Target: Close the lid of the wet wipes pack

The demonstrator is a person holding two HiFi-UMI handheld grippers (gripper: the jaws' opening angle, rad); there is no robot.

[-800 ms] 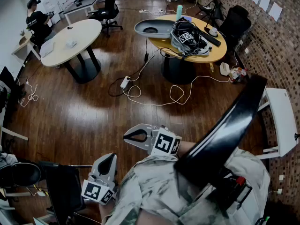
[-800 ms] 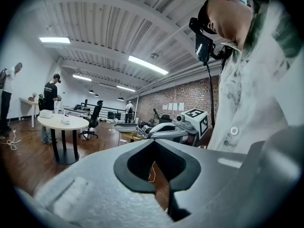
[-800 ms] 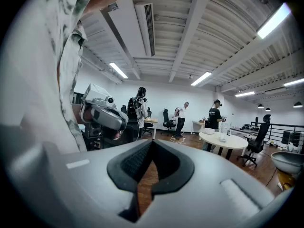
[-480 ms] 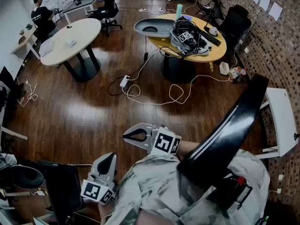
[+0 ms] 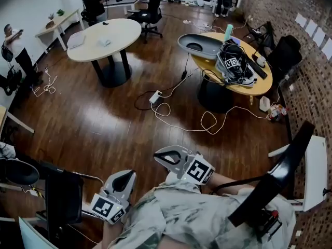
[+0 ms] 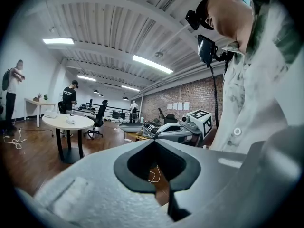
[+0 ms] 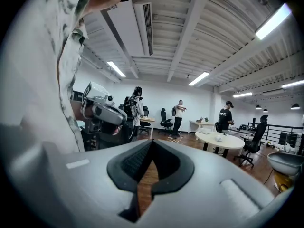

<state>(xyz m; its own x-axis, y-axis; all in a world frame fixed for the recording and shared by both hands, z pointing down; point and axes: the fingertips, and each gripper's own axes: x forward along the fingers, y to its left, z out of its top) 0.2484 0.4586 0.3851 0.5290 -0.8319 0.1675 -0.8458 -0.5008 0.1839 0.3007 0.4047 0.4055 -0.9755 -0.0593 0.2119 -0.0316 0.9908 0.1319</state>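
Currently both tongs are idling at bottom centre of head view, tucked against the person's shirt (image 5: 197, 217): left gripper (image 5: 124, 176) & right gripper (image 5: 162, 156) are pressing jaws together, gripping nothing. No wet wipes pack is showing anywhere, so task prob. isn't starting yet.

Three cameras, one office.
The head view looks steeply down past the person's chest to the floor (image 5: 104, 123). Each gripper view looks level along its own jaws, close to the body. All share the white table (image 5: 104, 35); the left gripper view catches the right gripper (image 6: 161, 129), the right gripper view the left gripper (image 7: 118, 115).
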